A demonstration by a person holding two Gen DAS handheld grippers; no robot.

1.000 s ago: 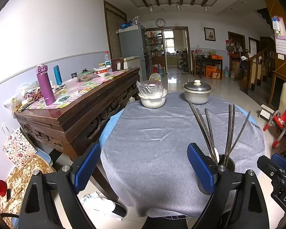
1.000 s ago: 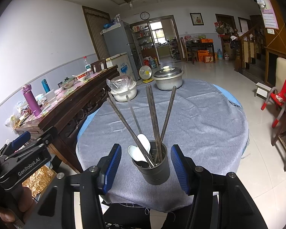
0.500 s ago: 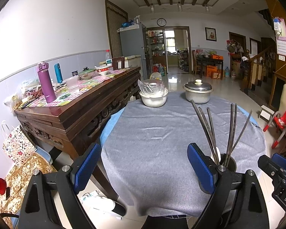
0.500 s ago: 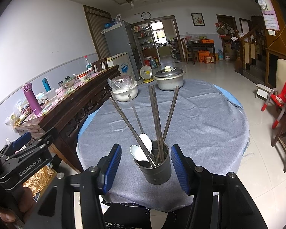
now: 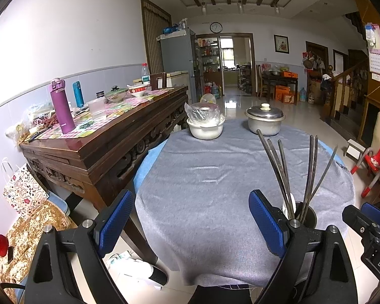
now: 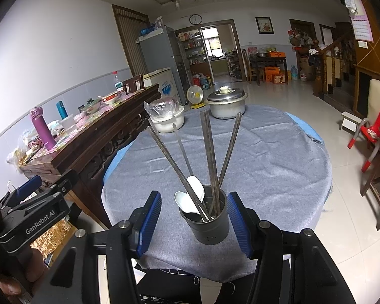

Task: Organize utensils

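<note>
Chopsticks [image 6: 210,157] in holder [image 6: 210,224] – pots behind

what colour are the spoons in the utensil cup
White spoons in the dark grey cup, clearest in the right wrist view.

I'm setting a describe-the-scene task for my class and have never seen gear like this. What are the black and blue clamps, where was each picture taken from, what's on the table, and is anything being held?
No robot here: a person holds a two-finger clamp in each hand, with a wide-angle camera on each looking along the fingers.

The left camera's picture shows the left gripper wide open over bare grey tablecloth, holding nothing.

The right camera's picture shows the right gripper with its blue pads either side of a dark metal cup. Gaps show on both sides, so the cup is framed, not gripped.

The cup holds dark chopsticks and white spoons. At the table's far side sit a lidded pot and a plastic-covered bowl.
</note>
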